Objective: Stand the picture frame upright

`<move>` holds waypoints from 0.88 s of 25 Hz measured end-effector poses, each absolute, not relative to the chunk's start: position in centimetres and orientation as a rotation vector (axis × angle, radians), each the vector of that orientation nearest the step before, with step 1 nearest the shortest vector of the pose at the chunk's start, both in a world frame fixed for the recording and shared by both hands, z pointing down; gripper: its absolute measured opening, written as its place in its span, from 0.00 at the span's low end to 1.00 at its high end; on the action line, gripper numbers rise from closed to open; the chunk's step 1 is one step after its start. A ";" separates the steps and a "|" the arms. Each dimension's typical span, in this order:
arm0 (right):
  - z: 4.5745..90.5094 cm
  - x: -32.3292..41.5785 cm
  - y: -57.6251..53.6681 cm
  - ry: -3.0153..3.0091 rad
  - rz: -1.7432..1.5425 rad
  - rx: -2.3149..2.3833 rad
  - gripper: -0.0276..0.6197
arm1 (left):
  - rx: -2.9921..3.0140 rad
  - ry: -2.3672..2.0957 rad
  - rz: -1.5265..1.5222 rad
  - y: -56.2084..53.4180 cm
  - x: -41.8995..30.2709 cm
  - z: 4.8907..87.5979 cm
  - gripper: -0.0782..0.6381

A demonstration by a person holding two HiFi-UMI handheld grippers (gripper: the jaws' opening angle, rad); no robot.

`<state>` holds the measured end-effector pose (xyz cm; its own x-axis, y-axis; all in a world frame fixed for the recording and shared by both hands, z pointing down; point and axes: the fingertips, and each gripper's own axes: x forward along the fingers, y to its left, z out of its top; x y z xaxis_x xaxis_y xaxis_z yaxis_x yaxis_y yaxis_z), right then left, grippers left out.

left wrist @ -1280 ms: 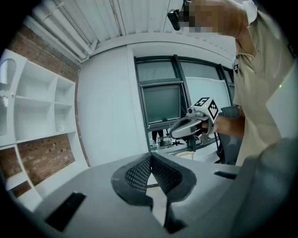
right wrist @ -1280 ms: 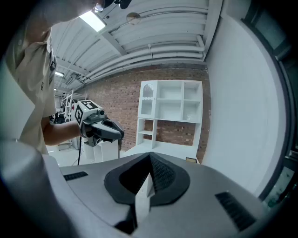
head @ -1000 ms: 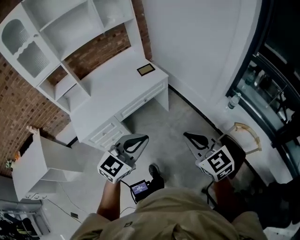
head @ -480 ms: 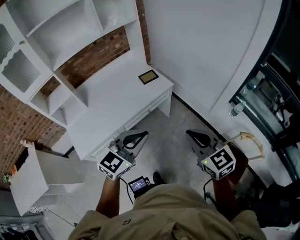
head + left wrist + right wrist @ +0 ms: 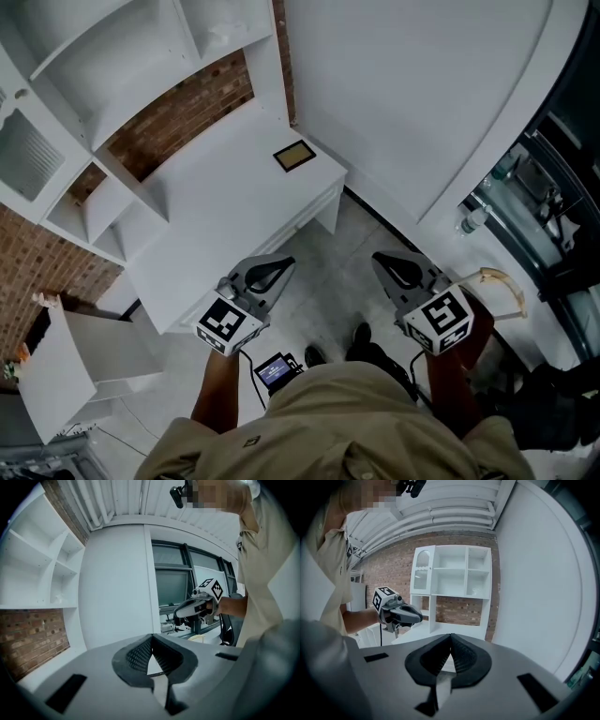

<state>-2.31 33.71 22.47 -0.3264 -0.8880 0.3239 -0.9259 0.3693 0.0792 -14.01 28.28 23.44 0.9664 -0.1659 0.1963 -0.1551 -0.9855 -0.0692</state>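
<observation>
Lying flat near a corner of the white desk (image 5: 220, 211), the picture frame (image 5: 294, 156) sits well apart from both grippers, at twelve o'clock from the left gripper (image 5: 281, 265) and eleven o'clock from the right gripper (image 5: 380, 260). Both pairs of jaws are pressed together, holding nothing

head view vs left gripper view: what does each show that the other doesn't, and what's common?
Head view only: the small dark-rimmed rectangular picture frame, lying flat near the far corner of the white desk, and the left gripper seen from outside.
Left gripper view only: that gripper's own fingers close up, shut together with nothing between them, and the white ribbed ceiling.
Both: the right gripper, the red brick wall and the white shelf unit.
</observation>
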 end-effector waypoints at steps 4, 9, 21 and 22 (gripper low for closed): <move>23.5 -0.5 32.0 -2.335 0.201 1.580 0.05 | -3.068 0.273 -0.341 26.9 -12.7 24.3 0.12; 24.7 2.4 28.0 -2.368 0.234 1.545 0.05 | -3.064 0.319 -0.382 23.3 -10.3 24.9 0.12; 24.0 13.5 17.6 -2.450 0.181 1.382 0.05 | -3.017 0.504 -0.444 13.7 -0.5 24.3 0.12; 24.2 14.2 16.8 -2.462 0.185 1.365 0.05 | -3.020 0.524 -0.451 13.2 0.3 24.5 0.12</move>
<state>14.18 16.84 24.17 -0.4931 -0.8022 0.3367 -0.8435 0.5356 0.0408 0.26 13.25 24.46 0.9005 -0.3361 0.2760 -0.3234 -0.9418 -0.0919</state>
